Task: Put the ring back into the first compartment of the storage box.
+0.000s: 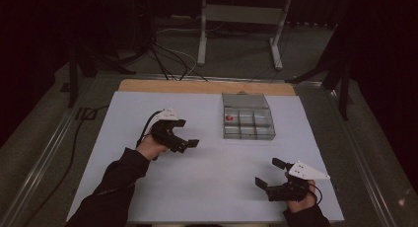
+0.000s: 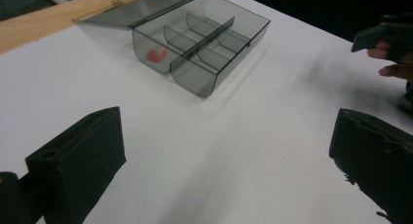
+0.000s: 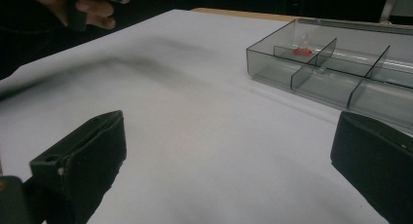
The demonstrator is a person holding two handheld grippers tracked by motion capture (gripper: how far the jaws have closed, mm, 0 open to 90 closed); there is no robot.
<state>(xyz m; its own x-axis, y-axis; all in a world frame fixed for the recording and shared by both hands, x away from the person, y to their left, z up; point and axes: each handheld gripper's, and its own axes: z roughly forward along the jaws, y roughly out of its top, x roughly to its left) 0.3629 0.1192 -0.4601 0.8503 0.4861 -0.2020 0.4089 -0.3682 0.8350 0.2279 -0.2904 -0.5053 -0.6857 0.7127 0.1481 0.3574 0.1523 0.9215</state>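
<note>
Right hand-held gripper (image 1: pixel 268 173) spread, empty; left hand-held gripper (image 1: pixel 187 133) likewise; compartment box (image 1: pixel 247 123) beyond, unobstructed.

box (image 1: pixel 248 122) sits behind and between both tongs, small piece (image 1: pixel 229 118) inside.

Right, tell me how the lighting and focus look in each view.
High view: dim, dark surroundings, white table lit. Left gripper view: box sharp, soft shadow near the far hand. Right gripper view: blurry smear of shadow across the table, glare on the box's walls.
</note>
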